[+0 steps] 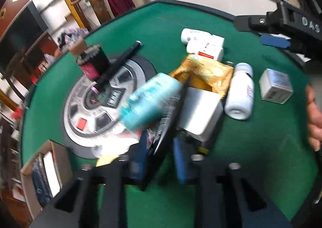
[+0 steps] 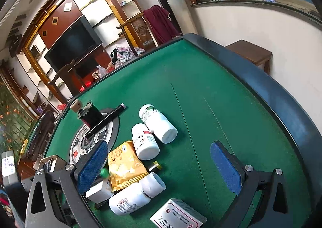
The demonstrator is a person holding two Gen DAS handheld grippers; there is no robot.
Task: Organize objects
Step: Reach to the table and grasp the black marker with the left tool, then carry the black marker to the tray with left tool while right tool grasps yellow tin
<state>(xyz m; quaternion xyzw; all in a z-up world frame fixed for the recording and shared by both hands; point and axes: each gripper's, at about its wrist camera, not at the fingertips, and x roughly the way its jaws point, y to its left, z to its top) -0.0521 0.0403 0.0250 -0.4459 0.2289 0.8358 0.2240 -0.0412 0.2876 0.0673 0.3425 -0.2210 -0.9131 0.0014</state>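
My left gripper is shut on a flat black object, held tilted above the green table; the view is blurred. A light blue bottle lies just ahead of it. Beside it lie a gold pouch, a white box, a white bottle and a small grey box. My right gripper is open and empty above the table. Between its fingers lie the gold pouch, white pill bottles and a white carton.
A round grey control panel sits in the table's middle with a black pen and a black-and-pink item on it. A cardboard box stands at the left edge. The right gripper's arm shows at upper right.
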